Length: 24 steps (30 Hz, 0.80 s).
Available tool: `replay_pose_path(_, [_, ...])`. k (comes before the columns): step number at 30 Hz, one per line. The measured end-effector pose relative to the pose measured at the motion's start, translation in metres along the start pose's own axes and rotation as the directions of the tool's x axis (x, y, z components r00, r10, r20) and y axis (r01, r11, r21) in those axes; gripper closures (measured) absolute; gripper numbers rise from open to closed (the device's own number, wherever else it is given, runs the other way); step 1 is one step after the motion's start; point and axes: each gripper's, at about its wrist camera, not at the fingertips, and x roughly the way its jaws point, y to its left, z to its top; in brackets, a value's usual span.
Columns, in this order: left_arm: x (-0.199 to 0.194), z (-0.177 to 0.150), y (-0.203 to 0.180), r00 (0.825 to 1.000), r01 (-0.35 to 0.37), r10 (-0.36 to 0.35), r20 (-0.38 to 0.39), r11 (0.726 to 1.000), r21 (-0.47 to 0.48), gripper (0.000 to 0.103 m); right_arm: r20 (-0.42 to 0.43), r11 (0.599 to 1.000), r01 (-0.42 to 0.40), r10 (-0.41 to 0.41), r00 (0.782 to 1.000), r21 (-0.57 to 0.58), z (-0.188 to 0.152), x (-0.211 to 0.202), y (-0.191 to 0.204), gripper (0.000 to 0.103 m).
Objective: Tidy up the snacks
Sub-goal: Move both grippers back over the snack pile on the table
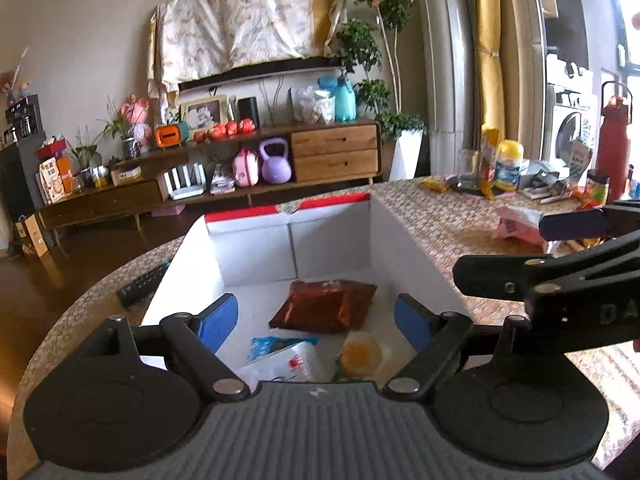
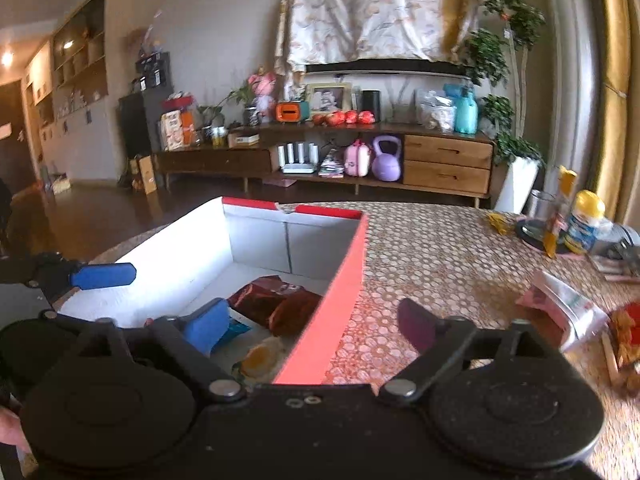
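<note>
A white box with a red rim stands on the patterned table. Inside lie a dark red packet, a blue packet, a white packet and a yellow egg-print packet. My left gripper hangs open above them, nothing between its blue pads. My right gripper is open too, astride the box's red right wall, one finger inside and one over the table. The dark red packet lies just ahead of it. A pink and white packet lies on the table to the right.
A black remote lies left of the box. At the table's far right stand a glass, a yellow-lidded bottle and a red flask. Orange-red snacks lie near the right edge. A sideboard fills the room behind.
</note>
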Motion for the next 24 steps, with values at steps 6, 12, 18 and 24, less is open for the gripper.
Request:
replay_pose_path(6, [-0.003,0.006,-0.021,0.999,0.025,-0.026,0.024,1.000,0.016,0.011,0.046,0.999,0.018,-0.020,0.999,0.042,-0.004,-0.023,-0.015,0.000])
replay_pose_path(12, [0.000,0.013,-0.047,0.997,0.069,-0.071,0.035,0.997,0.046,0.011,0.076,0.994,0.059,-0.067,0.995,0.097,-0.009,-0.041,-0.037,0.000])
replay_pose_path(18, [0.006,0.020,-0.081,0.993,0.110,-0.114,0.043,0.990,0.083,0.003,0.090,0.983,0.123,-0.136,0.987,0.140,-0.019,-0.060,-0.061,0.000])
replay_pose_path(24, [0.013,0.024,-0.116,0.986,0.155,-0.162,0.049,0.980,0.127,0.003,0.103,0.964,0.188,-0.210,0.972,0.187,-0.033,-0.079,-0.091,0.000])
